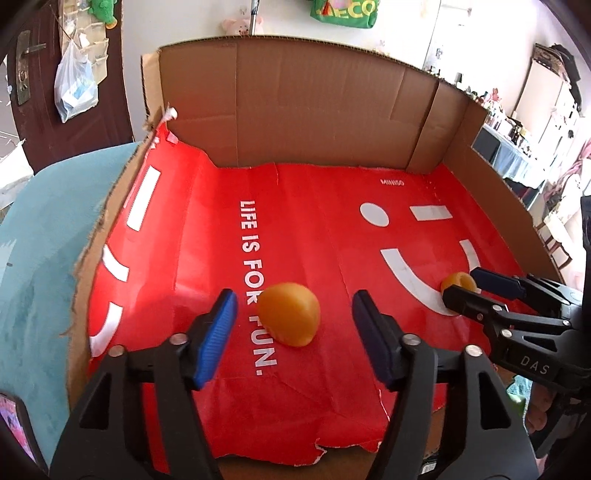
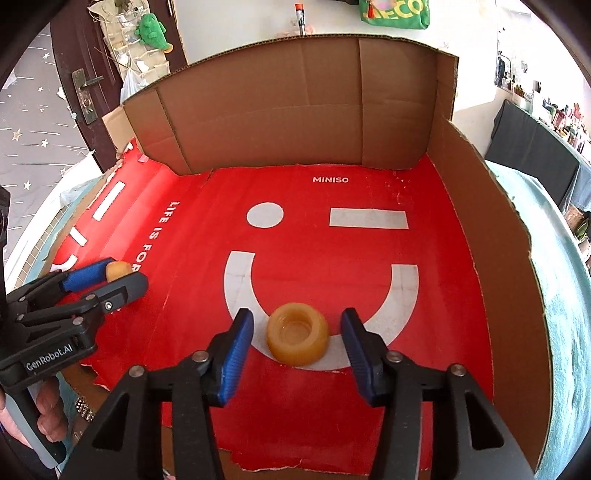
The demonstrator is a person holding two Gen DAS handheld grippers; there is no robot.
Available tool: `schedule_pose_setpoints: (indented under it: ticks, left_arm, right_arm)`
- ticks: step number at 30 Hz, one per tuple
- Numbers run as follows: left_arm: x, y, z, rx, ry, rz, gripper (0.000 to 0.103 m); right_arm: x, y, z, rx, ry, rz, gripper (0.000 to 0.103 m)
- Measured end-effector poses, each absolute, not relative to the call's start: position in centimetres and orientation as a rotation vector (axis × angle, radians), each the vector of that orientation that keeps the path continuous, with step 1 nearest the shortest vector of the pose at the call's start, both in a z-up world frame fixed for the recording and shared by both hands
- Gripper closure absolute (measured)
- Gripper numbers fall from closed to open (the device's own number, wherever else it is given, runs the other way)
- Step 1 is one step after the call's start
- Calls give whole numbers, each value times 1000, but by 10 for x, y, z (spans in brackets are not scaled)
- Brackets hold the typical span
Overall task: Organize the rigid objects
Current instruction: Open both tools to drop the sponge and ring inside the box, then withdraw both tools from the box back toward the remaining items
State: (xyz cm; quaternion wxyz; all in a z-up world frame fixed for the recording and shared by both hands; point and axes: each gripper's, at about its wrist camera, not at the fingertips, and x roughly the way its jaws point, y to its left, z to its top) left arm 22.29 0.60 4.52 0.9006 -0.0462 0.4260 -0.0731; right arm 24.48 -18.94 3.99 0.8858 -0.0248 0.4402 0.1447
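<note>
The left gripper point(image 1: 291, 332) stands with jaws apart around an orange dome point(image 1: 289, 314) lying on the red sheet point(image 1: 314, 229), pads clear of it. The right gripper point(image 2: 297, 339) likewise brackets an orange ring piece point(image 2: 298, 334) without touching; only the right wrist view shows its hollow top. Red floor lies bare beyond both pieces. Cardboard walls point(image 2: 288, 103) close the back and right side; the left edge is low and torn. A door point(image 1: 40, 74) stands behind.

Green plush toy point(image 2: 153, 31) hangs beside brown door point(image 2: 79, 66).
</note>
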Motion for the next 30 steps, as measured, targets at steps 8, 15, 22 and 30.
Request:
schedule_pose_setpoints:
  ticks: [8, 15, 22, 30]
  left_arm:
    - [206, 11, 64, -115, 822, -162, 24]
    - [184, 5, 84, -60, 757, -128, 16]
    - [165, 2, 96, -49, 720, -102, 10]
    - [140, 7, 102, -76, 701, -101, 2]
  right_arm:
    - [226, -188, 59, -49, 830, 322, 31]
    - [205, -187, 75, -52, 751, 343, 14]
    - [183, -193, 90, -24, 696, 351, 2]
    - [157, -202, 104, 12, 622, 349, 0]
